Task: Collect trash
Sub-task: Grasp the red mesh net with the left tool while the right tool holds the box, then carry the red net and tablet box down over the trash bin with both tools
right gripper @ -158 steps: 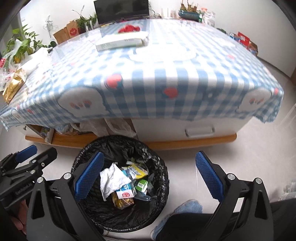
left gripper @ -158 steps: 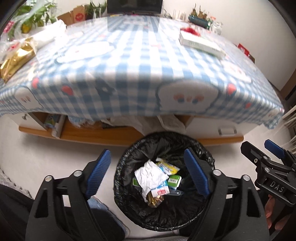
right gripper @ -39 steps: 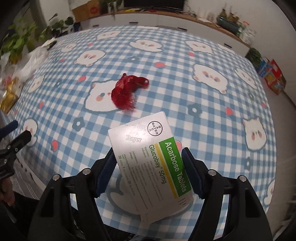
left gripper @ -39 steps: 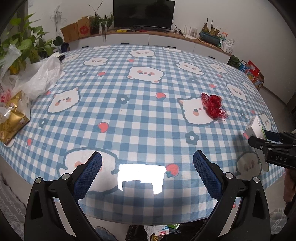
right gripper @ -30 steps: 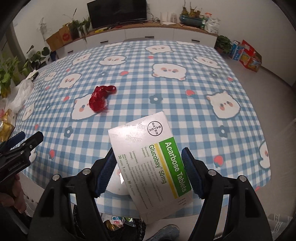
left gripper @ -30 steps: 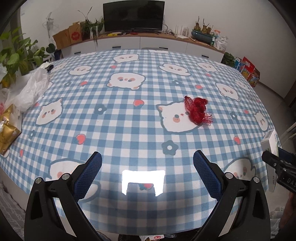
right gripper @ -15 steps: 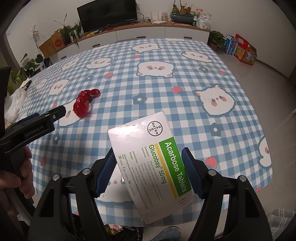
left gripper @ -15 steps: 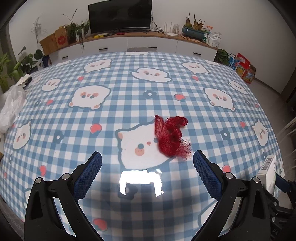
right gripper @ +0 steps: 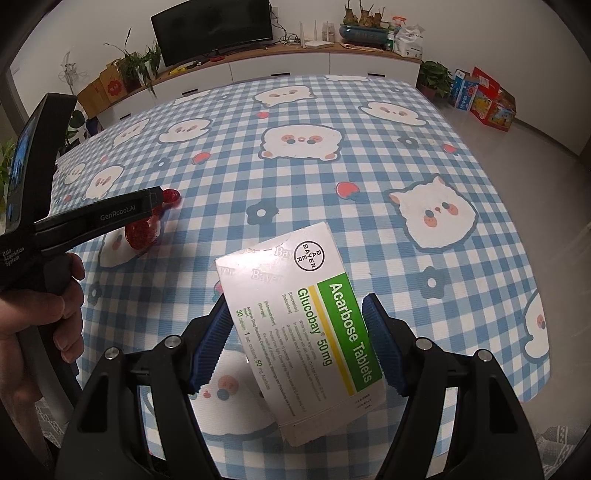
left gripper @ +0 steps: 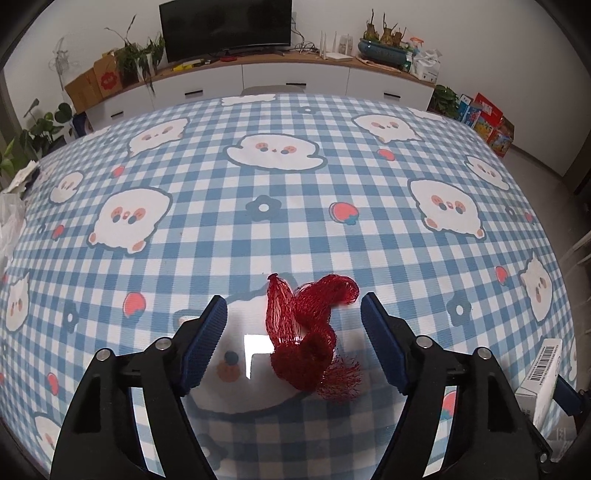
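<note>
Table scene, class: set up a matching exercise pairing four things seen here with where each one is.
Things:
1. red net
2. tablet box
3. TV
4. cardboard boxes

Places:
A. on the sideboard by the wall
B. between the right gripper's pads
C. on the tablecloth, between the closing left gripper's jaws
D. left of the TV, among plants

Pairs: 1-C, 2-B, 3-A, 4-D

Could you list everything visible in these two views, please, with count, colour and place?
Mesh netting: one, red, on the tablecloth between the left jaws.
Tablet box: one, white and green, clamped in the right jaws.
Tablecloth: one, blue-white check, covering the table.
Television: one, black, on the white sideboard.
Potted plants: several, green, along the back wall.
Left gripper: black, blue pads, closing, pads clear of the netting.
Right gripper: black, blue pads.
Hand: one, holding the left gripper.
</note>
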Tool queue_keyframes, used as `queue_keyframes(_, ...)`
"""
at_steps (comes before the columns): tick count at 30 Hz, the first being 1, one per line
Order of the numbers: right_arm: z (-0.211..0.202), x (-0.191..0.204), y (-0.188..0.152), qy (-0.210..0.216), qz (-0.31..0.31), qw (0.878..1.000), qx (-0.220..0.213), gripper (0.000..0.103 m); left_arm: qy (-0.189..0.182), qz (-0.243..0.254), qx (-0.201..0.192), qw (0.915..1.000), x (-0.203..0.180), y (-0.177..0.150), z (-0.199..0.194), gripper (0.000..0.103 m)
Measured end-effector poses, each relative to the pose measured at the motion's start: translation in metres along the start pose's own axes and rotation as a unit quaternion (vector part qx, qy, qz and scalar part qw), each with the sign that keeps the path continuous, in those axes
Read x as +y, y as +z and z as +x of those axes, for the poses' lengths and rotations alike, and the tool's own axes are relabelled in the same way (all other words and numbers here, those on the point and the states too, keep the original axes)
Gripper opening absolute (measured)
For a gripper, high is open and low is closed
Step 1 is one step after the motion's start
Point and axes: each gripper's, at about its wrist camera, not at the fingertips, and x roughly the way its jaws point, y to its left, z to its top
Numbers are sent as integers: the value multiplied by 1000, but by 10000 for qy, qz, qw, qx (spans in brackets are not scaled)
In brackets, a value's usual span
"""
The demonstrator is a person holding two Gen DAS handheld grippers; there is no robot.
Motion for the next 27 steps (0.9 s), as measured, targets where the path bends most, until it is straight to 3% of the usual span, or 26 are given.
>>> queue_keyframes(6, 1, 2, 2, 38, -4, 10000, -1, 68, 28, 96, 113, 9999, -4, 0, 7, 48)
queue_keyframes(11, -1, 2, 2, 22, 2, 10000, -2, 68, -78, 98, 320, 9994, -4, -3, 14, 23)
queue_keyframes(14, -5, 4, 4, 12, -15, 10000, -32, 68, -72, 118, 280, 9995, -3, -4, 10, 18)
queue_keyframes(27, -24, 23, 11, -24, -30, 9996, -284, 68, 7, 177, 31, 9998, 15, -16, -30, 17)
